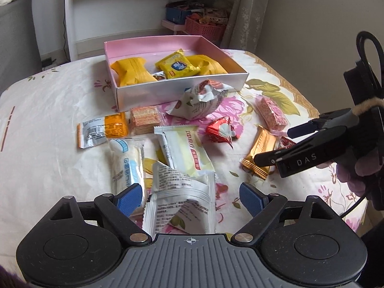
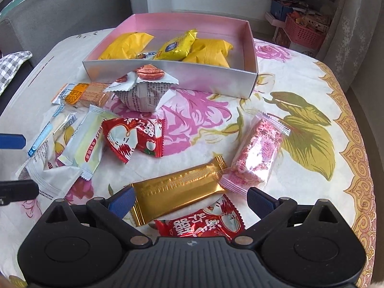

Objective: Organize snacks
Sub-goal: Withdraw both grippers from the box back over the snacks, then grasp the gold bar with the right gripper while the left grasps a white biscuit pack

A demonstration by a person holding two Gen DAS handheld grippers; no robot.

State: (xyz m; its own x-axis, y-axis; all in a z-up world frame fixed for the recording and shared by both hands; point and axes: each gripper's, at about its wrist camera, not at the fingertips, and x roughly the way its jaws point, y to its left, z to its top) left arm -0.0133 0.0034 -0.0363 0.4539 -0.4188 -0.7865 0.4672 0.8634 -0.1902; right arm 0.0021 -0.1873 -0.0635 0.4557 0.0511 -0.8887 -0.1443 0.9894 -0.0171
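A pink-lined box (image 1: 182, 91) (image 2: 206, 81) on the table holds several yellow snack packs (image 1: 132, 70) (image 2: 206, 52). Loose snacks lie in front of it. My left gripper (image 1: 189, 196) is open, its jaws on either side of a white printed packet (image 1: 182, 204). My right gripper (image 2: 189, 201) is open over a gold bar (image 2: 177, 189) and a red packet (image 2: 204, 223); it also shows in the left wrist view (image 1: 273, 145). Nearby lie a pink packet (image 2: 259, 153), a red packet (image 2: 134, 138), and a white nut packet (image 2: 146, 91).
The table has a floral cloth (image 2: 312, 100). Its right edge runs close to the pink packet. White shelves (image 1: 148, 12) and pink baskets (image 1: 204, 27) stand behind the table. A grey sofa (image 2: 48, 12) lies at the far left.
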